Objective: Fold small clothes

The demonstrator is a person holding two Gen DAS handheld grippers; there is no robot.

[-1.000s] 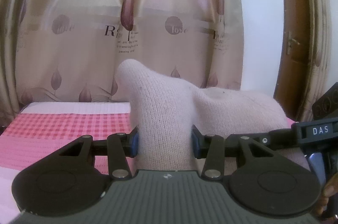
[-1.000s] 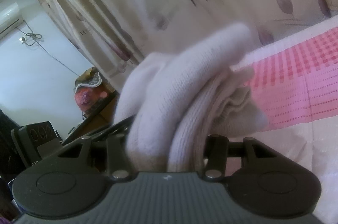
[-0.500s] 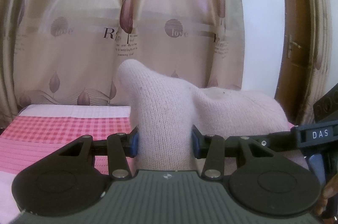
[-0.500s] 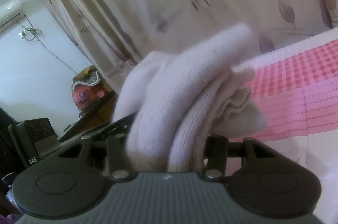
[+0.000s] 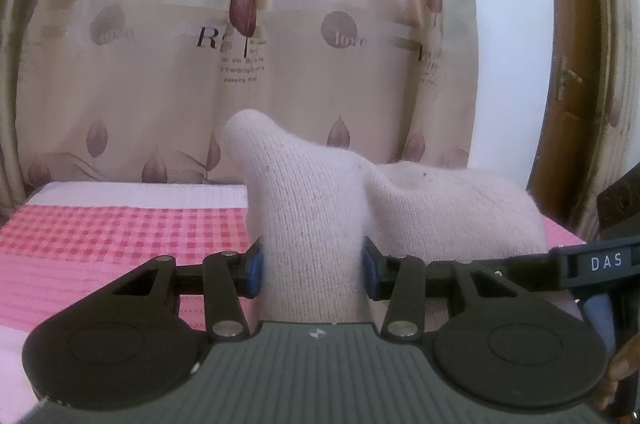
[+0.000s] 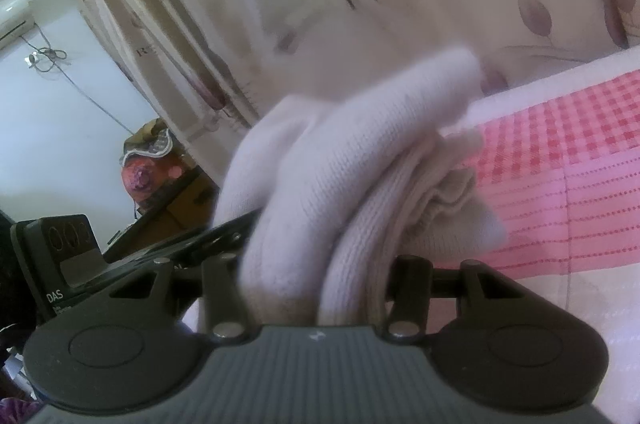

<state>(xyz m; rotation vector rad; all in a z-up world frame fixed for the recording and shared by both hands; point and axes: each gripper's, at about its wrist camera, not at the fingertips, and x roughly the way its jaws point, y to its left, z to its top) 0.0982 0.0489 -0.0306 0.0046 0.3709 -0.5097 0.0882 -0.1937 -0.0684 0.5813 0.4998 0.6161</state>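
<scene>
Left wrist view shows the pink checked bed cover [image 5: 120,236] below a pale knitted sock [image 5: 316,224], which is lifted clear of it, with the left gripper [image 5: 312,268] clamped on one end. The right gripper [image 6: 316,264] pinches the sock's bunched layers, so the fold looks mid-carry; next, I judge, comes lowering it flat onto the cover.

Counts from my two cams: two grippers, my left gripper [image 5: 312,266] and my right gripper [image 6: 316,272], each with two fingers. One pale knit garment [image 5: 320,224] clamped in both; can't tell if it's a single piece or a pair bunched together. One bed with pink checked cover [image 5: 120,228]. One leaf-print curtain [image 5: 240,44], several folds. One wooden door [image 5: 568,84]. One air conditioner [image 6: 14,12] on the wall.
</scene>
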